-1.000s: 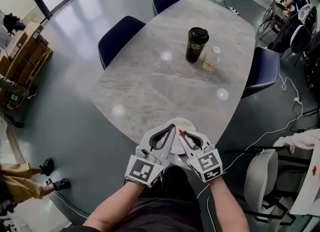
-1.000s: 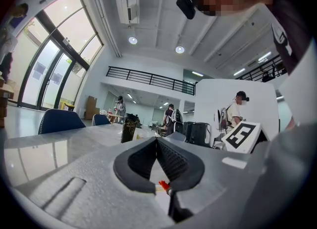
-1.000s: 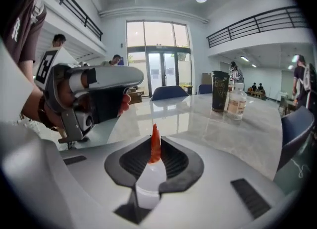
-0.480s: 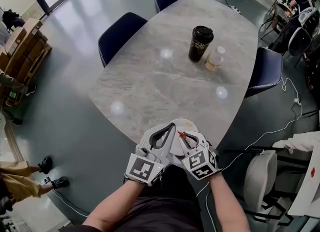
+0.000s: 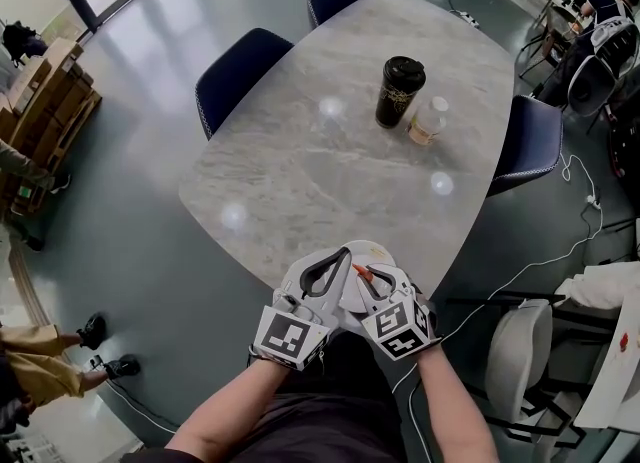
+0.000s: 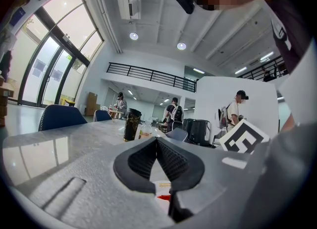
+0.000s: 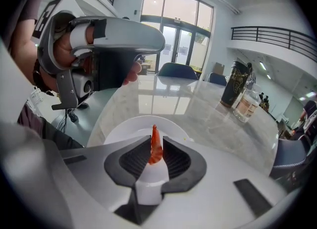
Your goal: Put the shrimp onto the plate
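Orange shrimp (image 7: 155, 150) is clamped in the right claw (image 7: 155, 143) over the near rim of the plate (image 7: 124, 128) at the tabletop's (image 5: 320, 161) 6 o'clock edge, while the left claw (image 6: 157, 143) at its 9 o'clock is pressed together and empty; released too early, the shrimp could tumble off that edge.

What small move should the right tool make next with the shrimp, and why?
Probably lower the right tool a little toward the plate before releasing. Its jaws are shut on the shrimp, and the head view shows its tips already over the white plate, so no sideways travel seems needed.
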Demonstrator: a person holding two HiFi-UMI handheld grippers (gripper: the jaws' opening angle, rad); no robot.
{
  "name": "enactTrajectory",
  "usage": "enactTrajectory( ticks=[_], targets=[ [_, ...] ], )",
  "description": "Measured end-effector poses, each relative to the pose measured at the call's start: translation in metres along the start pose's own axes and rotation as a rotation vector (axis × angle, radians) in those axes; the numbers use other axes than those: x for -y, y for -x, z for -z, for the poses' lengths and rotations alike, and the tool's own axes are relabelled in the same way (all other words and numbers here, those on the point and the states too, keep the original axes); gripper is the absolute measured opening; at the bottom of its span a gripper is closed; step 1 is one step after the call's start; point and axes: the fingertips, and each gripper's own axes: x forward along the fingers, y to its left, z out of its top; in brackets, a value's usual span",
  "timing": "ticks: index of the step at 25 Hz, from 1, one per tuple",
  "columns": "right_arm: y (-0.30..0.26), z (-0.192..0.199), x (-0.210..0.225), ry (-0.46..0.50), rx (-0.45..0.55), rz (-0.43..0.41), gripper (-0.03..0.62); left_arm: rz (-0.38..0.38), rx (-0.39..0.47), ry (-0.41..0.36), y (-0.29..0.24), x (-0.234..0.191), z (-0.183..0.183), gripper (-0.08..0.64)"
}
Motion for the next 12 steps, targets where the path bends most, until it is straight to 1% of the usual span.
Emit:
enactTrajectory(
  ticks=[1,3,5,8,9,12],
  targets=[
    [0.001,0.000,0.000,-0.004,-0.005,-0.004,0.066,-0.005,-0.015,0.002,0.001,0.000,-0.002,0.008],
    [0.003,0.001,0.000,-0.008,-0.024,-0.015,0.094,-0.016,-0.035,0.001,0.001,0.002,-0.006,0.008],
    [0.005,0.001,0.003,-0.005,-0.036,-0.011,0.094,-0.001,-0.029,-0.004,0.002,0.007,-0.007,0.008],
    [0.014,-0.010,0.006,-0.020,-0.010,0.007,0.092,0.003,-0.039,-0.007,0.003,0.011,-0.012,0.008],
    [0.019,-0.015,0.007,-0.031,0.007,0.012,0.087,-0.003,-0.047,-0.007,0.004,0.012,-0.016,0.008],
    [0.038,-0.036,0.009,-0.066,0.058,0.027,0.035,0.000,-0.057,-0.006,0.006,0.016,-0.028,0.008]
  ],
)
